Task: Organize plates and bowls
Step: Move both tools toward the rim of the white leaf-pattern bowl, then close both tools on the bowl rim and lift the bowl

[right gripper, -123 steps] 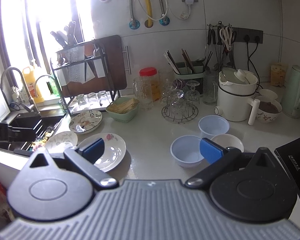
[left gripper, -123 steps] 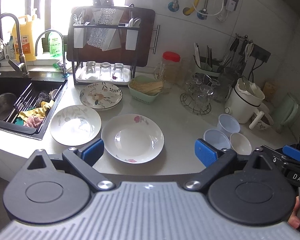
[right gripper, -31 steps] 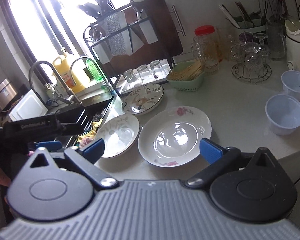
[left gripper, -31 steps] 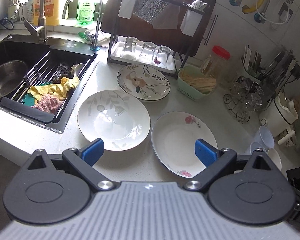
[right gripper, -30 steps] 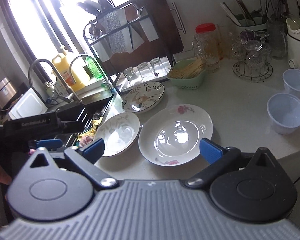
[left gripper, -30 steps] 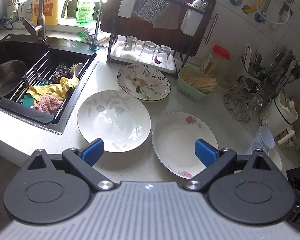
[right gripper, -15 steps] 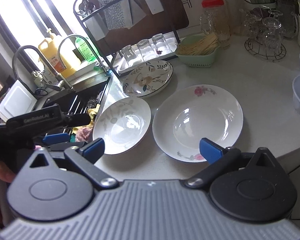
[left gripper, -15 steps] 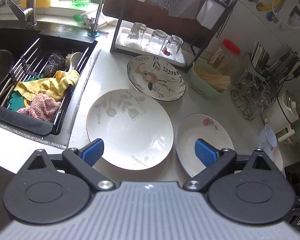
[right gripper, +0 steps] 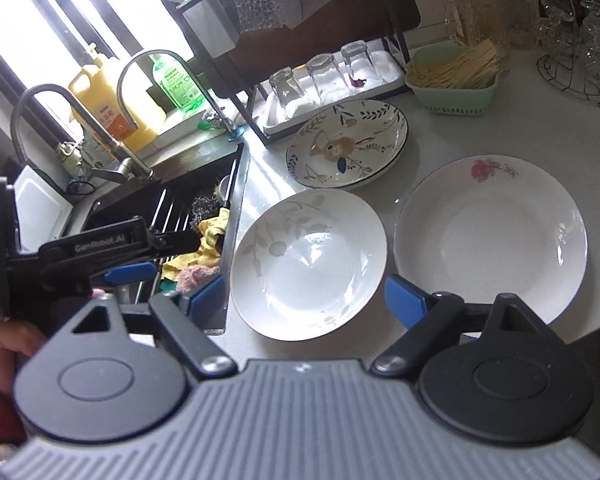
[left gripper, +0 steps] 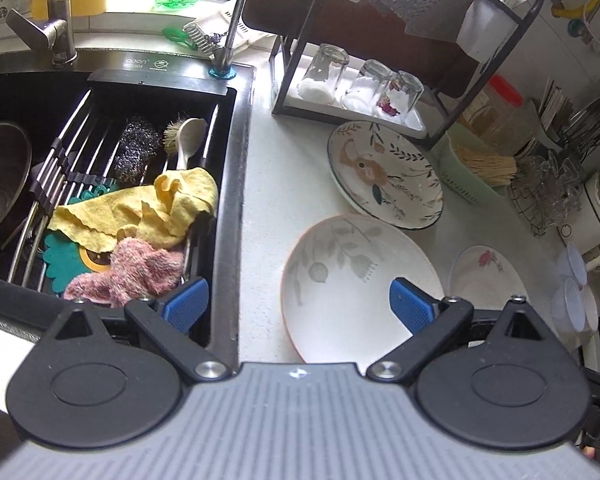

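Observation:
Three plates lie on the white counter [left gripper: 268, 184]: a leaf-print plate [left gripper: 356, 280] [right gripper: 308, 264], a pink-flower plate [left gripper: 484, 276] [right gripper: 492, 236] to its right, and a dark-rimmed patterned plate [left gripper: 384, 176] [right gripper: 348, 144] behind. My left gripper [left gripper: 298, 306] is open above the leaf plate's left rim and the sink edge, holding nothing. It also shows at the left of the right wrist view as the left gripper [right gripper: 156, 256], with a hand on it. My right gripper [right gripper: 305, 302] hovers over the leaf plate's near half. Its jaws are closing, pads clear of the plate.
The black sink [left gripper: 228, 200] at left holds a drain rack with a yellow cloth [left gripper: 140, 208], a pink cloth, a scourer and a brush. A dish rack with upturned glasses [left gripper: 364, 84], a green basket [right gripper: 452, 76], a jar and small pale bowls [left gripper: 572, 292] stand behind and right.
Both grippers have moved left and lower, from over the pink-flower plate toward the leaf plate and the sink. The right gripper's jaws now stand narrower.

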A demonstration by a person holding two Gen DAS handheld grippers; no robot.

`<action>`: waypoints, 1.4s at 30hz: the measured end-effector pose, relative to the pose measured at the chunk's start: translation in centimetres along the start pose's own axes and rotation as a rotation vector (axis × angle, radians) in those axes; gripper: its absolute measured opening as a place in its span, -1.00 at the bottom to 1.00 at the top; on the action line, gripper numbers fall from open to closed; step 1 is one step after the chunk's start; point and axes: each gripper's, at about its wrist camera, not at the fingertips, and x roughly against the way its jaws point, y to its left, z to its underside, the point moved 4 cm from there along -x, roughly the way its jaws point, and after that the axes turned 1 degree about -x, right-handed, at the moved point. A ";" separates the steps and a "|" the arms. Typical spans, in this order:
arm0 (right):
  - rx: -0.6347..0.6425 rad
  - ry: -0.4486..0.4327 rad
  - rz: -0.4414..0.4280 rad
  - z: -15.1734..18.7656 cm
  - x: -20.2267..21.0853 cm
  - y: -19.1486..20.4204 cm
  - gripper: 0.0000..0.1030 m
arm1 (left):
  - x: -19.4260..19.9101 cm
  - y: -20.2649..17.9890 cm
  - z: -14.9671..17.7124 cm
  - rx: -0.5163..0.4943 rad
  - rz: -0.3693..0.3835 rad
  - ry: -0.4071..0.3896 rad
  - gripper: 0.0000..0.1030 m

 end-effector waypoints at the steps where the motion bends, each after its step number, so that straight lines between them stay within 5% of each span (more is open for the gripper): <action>1: -0.004 0.015 0.001 0.1 -0.6 0.3 0.54 | -0.4 0.6 -0.3 -0.015 -0.013 0.004 0.92; 6: -0.058 0.069 0.029 0.7 -3.5 0.8 0.29 | -2.7 2.9 -1.3 -0.043 -0.008 0.048 0.90; 13: -0.130 0.083 0.137 1.0 -5.6 -1.0 0.08 | -7.0 2.6 -1.4 -0.084 0.089 0.127 0.75; 16: -0.157 0.086 0.164 0.9 -6.2 -1.8 -0.16 | -8.6 1.9 -1.5 -0.122 0.136 0.156 0.67; 18: -0.188 0.091 0.181 0.8 -6.6 -2.3 -0.23 | -9.5 1.5 -1.6 -0.140 0.169 0.174 0.54; 20: -0.200 0.100 0.200 0.8 -7.1 -2.7 -0.28 | -10.5 1.3 -1.7 -0.143 0.180 0.200 0.18; 23: -0.194 0.104 0.241 0.6 -7.8 -3.1 -0.49 | -11.9 1.0 -2.0 -0.150 0.188 0.225 -0.04; 30: -0.239 0.091 0.275 0.2 -8.6 -4.0 -0.62 | -14.3 -0.2 -2.9 -0.201 0.225 0.261 -0.57; 42: -0.290 0.069 0.238 0.5 -9.6 -5.0 -0.81 | -15.1 -1.0 -3.4 -0.241 0.273 0.235 -0.59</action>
